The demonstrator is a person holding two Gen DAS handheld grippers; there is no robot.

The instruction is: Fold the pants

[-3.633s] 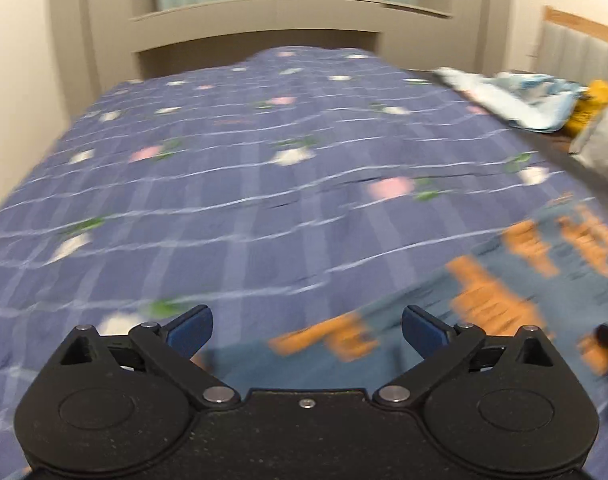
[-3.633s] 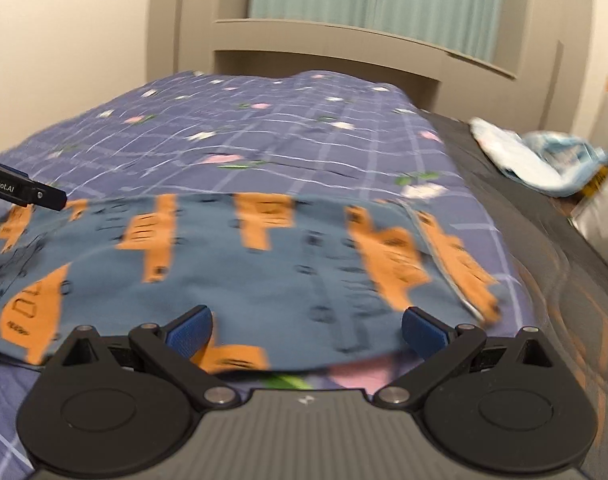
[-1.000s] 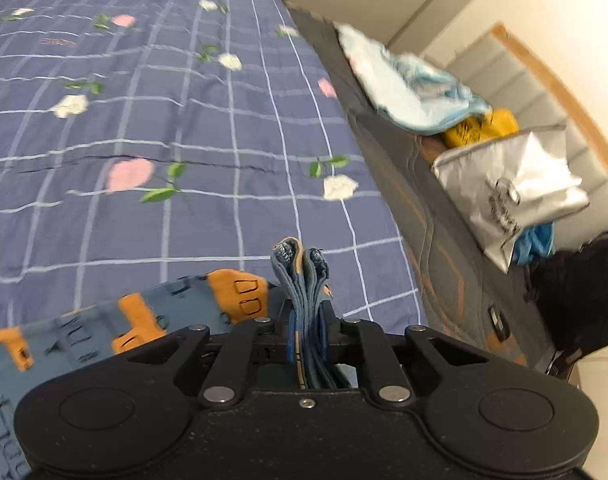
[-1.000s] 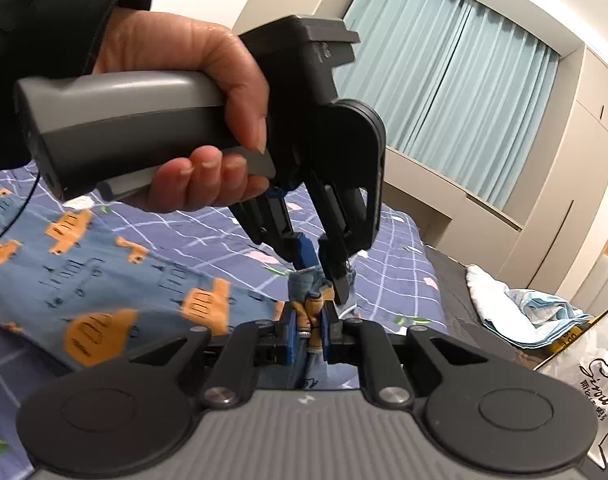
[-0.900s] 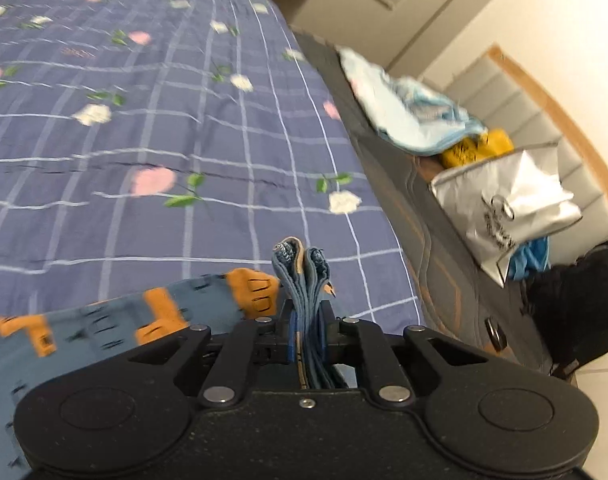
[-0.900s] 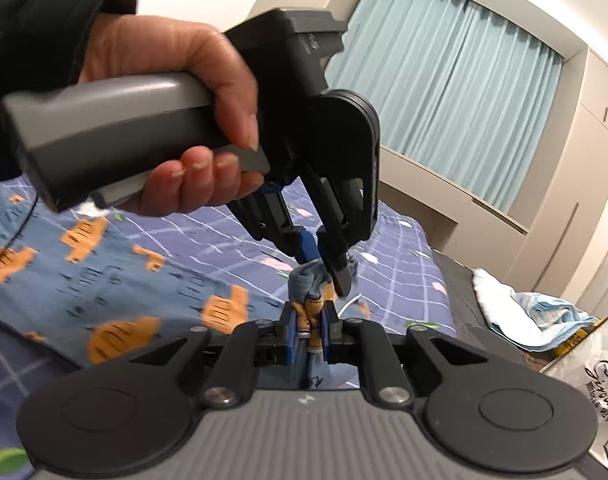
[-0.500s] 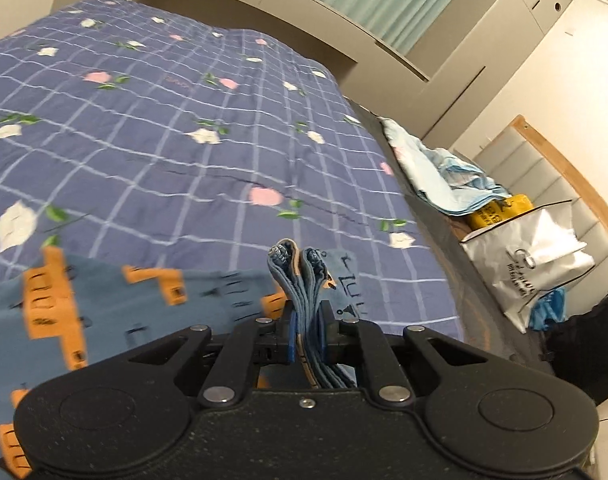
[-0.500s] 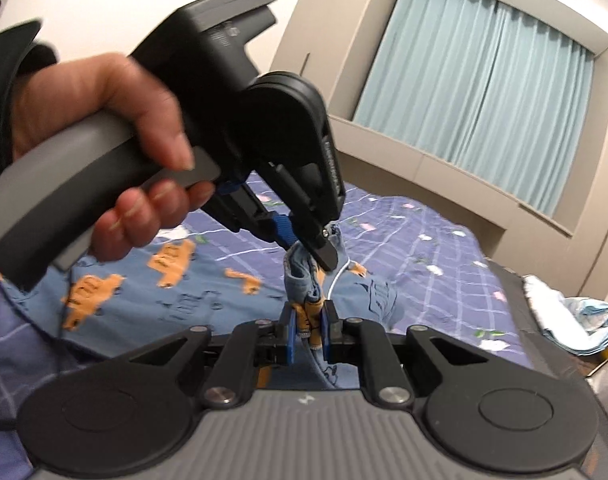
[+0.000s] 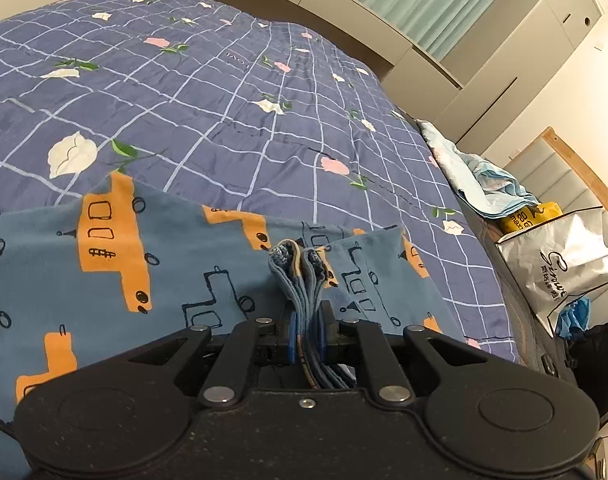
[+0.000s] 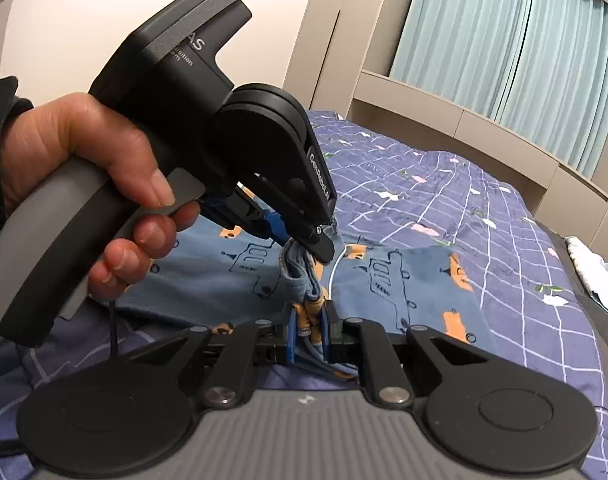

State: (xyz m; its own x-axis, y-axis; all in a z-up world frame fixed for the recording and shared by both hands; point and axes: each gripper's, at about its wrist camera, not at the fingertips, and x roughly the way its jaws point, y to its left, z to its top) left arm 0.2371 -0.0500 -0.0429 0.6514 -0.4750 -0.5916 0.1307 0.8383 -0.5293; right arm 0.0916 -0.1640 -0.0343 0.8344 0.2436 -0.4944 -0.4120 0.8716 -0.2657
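One pair of pants (image 9: 151, 280), blue with orange printed blocks, lies spread on the one bed (image 9: 207, 92), across its checked purple quilt. Two grippers work on it, each with two fingers. The left gripper (image 9: 306, 334) has its fingers pressed together on a thick bunch of gathered blue cloth; the pinched layers stick up between the pads toward 12 o'clock, and the rest of the garment fans out flat from 9 o'clock round to 2 o'clock of that grip. The right gripper (image 10: 310, 330) likewise has its fingers clamped on a bunched fold of the same pants (image 10: 388, 280), the cloth rising straight ahead at 12 o'clock. In the right wrist view the left gripper (image 10: 304, 242) comes in from 10 o'clock, held by one left hand (image 10: 87, 184), its tips biting the cloth just above the right gripper's hold, so the two grips sit nearly touching. Off the bed at 3 o'clock sit one white bag (image 9: 560, 268) and one crumpled pale blue cloth (image 9: 480, 176)
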